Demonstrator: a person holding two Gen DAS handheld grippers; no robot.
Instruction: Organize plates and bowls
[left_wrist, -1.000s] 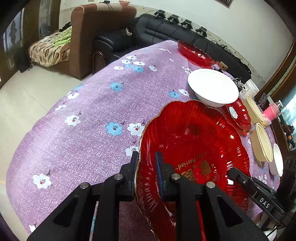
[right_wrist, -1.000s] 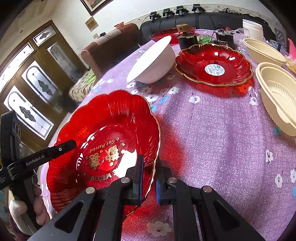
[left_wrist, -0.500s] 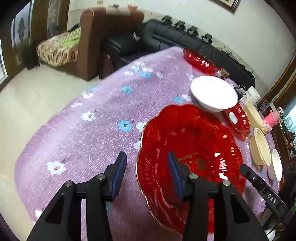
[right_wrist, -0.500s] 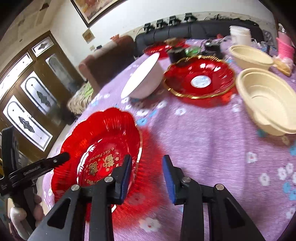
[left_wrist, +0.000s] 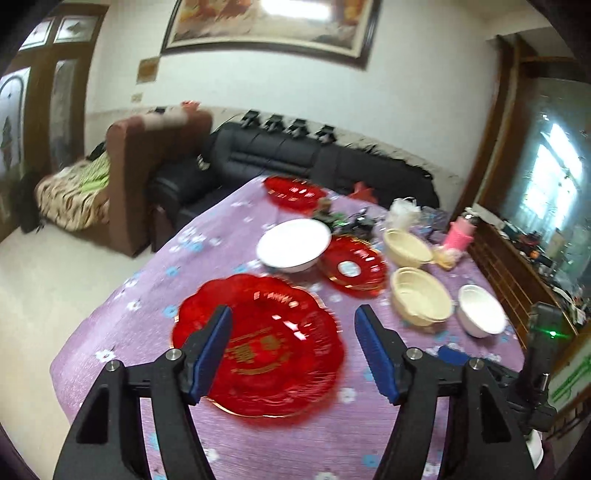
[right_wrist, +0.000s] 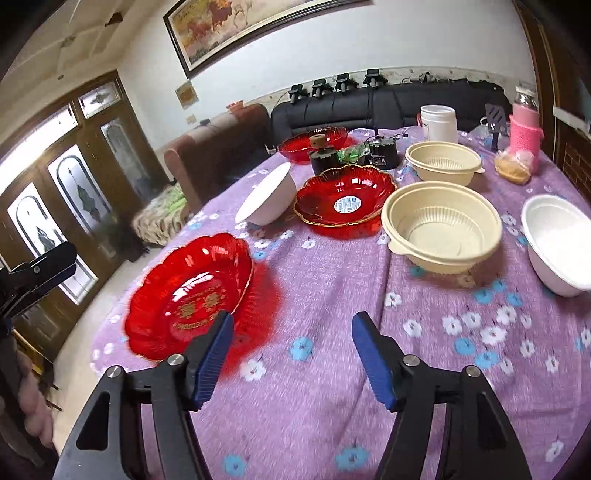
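A big red scalloped plate (left_wrist: 266, 347) with gold lettering lies flat on the purple flowered tablecloth (left_wrist: 147, 295); it also shows in the right wrist view (right_wrist: 192, 295). My left gripper (left_wrist: 293, 354) is open and empty, raised above the plate. My right gripper (right_wrist: 291, 354) is open and empty, to the right of the plate. Farther back are a white bowl (right_wrist: 267, 199), a smaller red plate (right_wrist: 345, 199), two beige bowls (right_wrist: 441, 229) (right_wrist: 443, 162), another white bowl (right_wrist: 561, 240) and a far red plate (right_wrist: 314, 142).
Dark round devices (right_wrist: 382, 151), a white tub (right_wrist: 439, 122), a pink-sleeved jar (right_wrist: 524, 129) and a bagged food item (right_wrist: 513, 166) stand at the table's back. A black sofa (left_wrist: 295, 158) and brown armchair (left_wrist: 147, 173) lie beyond. The table's left edge drops to the floor.
Both grippers were shut on the big red plate's rim; they opened, let it go on the cloth, and pulled back and upward.
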